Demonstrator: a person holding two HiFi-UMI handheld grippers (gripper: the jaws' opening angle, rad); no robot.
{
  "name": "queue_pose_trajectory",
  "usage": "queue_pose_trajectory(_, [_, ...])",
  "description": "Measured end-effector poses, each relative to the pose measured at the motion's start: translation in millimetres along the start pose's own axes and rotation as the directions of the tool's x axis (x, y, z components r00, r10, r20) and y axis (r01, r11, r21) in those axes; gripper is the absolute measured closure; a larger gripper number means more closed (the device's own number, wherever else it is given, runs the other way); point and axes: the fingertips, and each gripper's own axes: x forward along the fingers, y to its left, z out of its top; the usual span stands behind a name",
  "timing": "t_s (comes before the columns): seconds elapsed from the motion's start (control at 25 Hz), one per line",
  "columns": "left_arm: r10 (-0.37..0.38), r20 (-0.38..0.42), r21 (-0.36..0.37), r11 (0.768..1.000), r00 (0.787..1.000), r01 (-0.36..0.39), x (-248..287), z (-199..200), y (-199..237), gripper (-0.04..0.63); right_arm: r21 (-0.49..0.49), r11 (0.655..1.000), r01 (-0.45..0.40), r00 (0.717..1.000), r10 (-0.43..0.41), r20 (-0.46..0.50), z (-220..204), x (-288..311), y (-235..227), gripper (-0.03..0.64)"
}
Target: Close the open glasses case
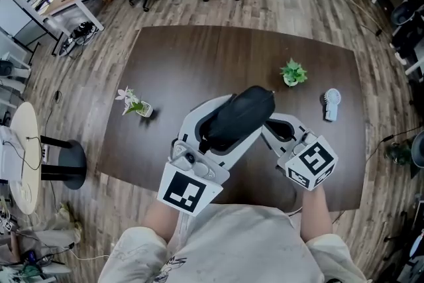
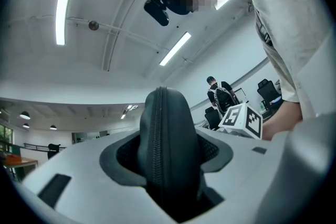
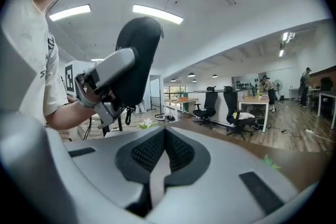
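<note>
**Left tool (image 1: 222,128) clamps the glasses case (image 2: 165,139) above the bench's (image 1: 199,63) near edge.**
The right tool (image 1: 283,126), pinched shut and empty, hangs just right; a square push on the lid against that steady hold should seat it.

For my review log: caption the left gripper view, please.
Left gripper holds the black glasses case, zipper seam in plain view.
</note>
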Motion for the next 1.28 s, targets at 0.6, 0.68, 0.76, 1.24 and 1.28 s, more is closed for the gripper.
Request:
queue_pose_trajectory(0.6, [0.262,-0.089,-0.229,0.934,0.961,-0.276,5.4,-32.0,48.8,0.342,-0.093,0.815,0.573,0.794,-0.523,0.309,80.7,-84.6,-59.4,0.615])
queue_pose_trajectory(0.68, [0.287,-0.141,-0.238,0.919,0.947,-0.314,1.9,-48.6,51.9,0.342,-0.067,0.792,0.607,0.769,-0.563,0.302,75.4,-92.9,-66.3,0.615])
queue_pose_trajectory(0.76, [0.306,-0.198,-0.243,0.905,0.931,-0.349,-3.5,-68.9,51.6,0.341,-0.05,0.783,0.62,0.764,-0.588,0.266,64.9,-96.0,-71.0,0.615])
queue_pose_trajectory(1.24, [0.351,-0.306,-0.255,0.866,0.885,-0.431,-11.8,-106.8,41.8,0.337,0.016,0.716,0.698,0.697,-0.684,0.216,40.6,-115.9,-90.9,0.615])
queue_pose_trajectory(1.28, [0.353,-0.301,-0.254,0.866,0.886,-0.432,-11.3,-105.7,42.9,0.337,0.014,0.716,0.698,0.697,-0.683,0.219,41.6,-116.4,-91.7,0.615])
